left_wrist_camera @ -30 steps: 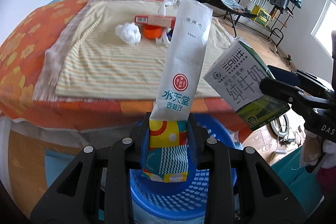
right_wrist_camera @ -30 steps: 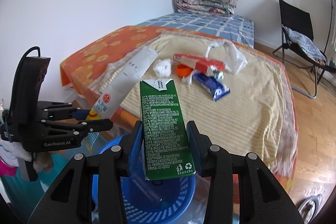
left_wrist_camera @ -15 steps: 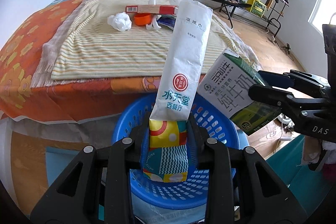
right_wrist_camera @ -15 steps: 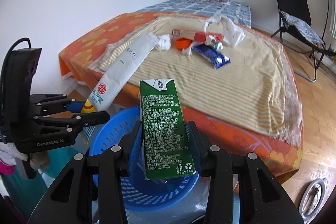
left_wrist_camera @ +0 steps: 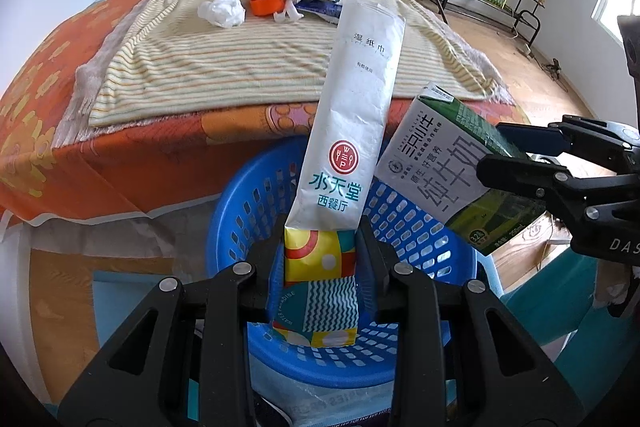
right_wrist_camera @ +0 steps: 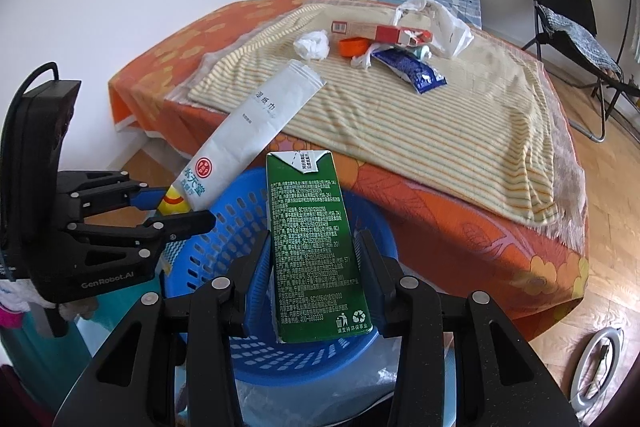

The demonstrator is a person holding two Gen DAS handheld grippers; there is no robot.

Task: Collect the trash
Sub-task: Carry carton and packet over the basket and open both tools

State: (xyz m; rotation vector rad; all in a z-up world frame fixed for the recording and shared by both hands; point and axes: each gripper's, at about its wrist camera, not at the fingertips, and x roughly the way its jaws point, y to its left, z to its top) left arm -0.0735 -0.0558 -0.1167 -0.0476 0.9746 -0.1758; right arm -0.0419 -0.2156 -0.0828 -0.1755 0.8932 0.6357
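Both jaws are clenched on trash: the left gripper (left_wrist_camera: 320, 259) pinches the patterned bottom end of a long wet-wipe packet (left_wrist_camera: 352, 131), and the right gripper (right_wrist_camera: 316, 267) clamps a green milk carton (right_wrist_camera: 316, 247) by its 2 side faces. Both items hang over the blue basket (left_wrist_camera: 256, 203), which sits on the floor just beside the bed (right_wrist_camera: 440, 199), so this looks like the hold-above-bin step, with release probably next. The packet is gripped low and stands tilted toward the bed, likely just how it was picked up; the carton is upright in its own view, angled in the left view. 2 items are in hand, more remain on the striped blanket (left_wrist_camera: 240, 67): a white tissue wad (right_wrist_camera: 312, 45), an orange cap (right_wrist_camera: 352, 46), a red box (right_wrist_camera: 380, 31), a blue wrapper (right_wrist_camera: 412, 71), a plastic bag (right_wrist_camera: 444, 23). The basket floor is mostly hidden behind grippers and items, so can't tell what's already inside; possibly nothing. The carton's bottom edge is partly cut off behind the right gripper in the left view.
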